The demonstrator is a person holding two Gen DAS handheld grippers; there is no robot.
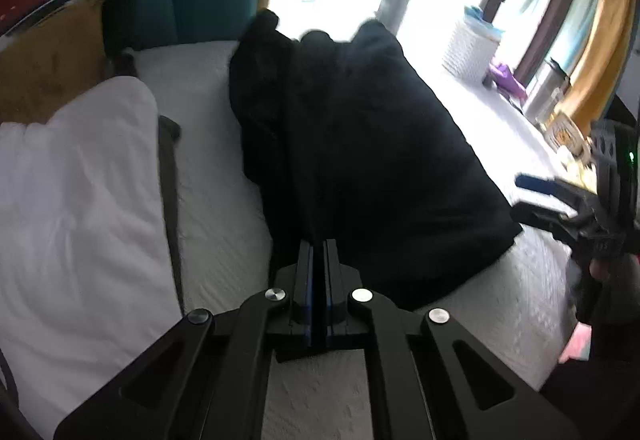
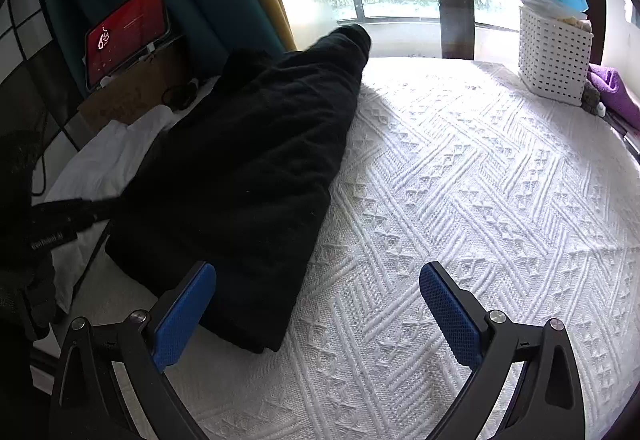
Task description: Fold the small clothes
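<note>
A black garment point(image 1: 360, 144) lies folded lengthwise on the white textured bedspread point(image 2: 460, 180), with its far end bunched up toward the window. My left gripper point(image 1: 319, 246) is shut, its tips pinched on the garment's near edge. In the right wrist view that left gripper point(image 2: 108, 206) reaches in at the black garment's point(image 2: 256, 168) left side. My right gripper point(image 2: 318, 276) stands wide open just above the garment's near right corner, with nothing between its blue pads point(image 2: 184, 316). The left wrist view shows the right gripper point(image 1: 520, 196) beside the garment's right edge.
A white folded cloth point(image 1: 76, 180) lies left of the garment. A white perforated basket point(image 2: 554, 52) and a purple cloth point(image 2: 612, 88) sit at the far right by the window. A tablet with a red screen point(image 2: 124, 36) leans on a cardboard box at the far left.
</note>
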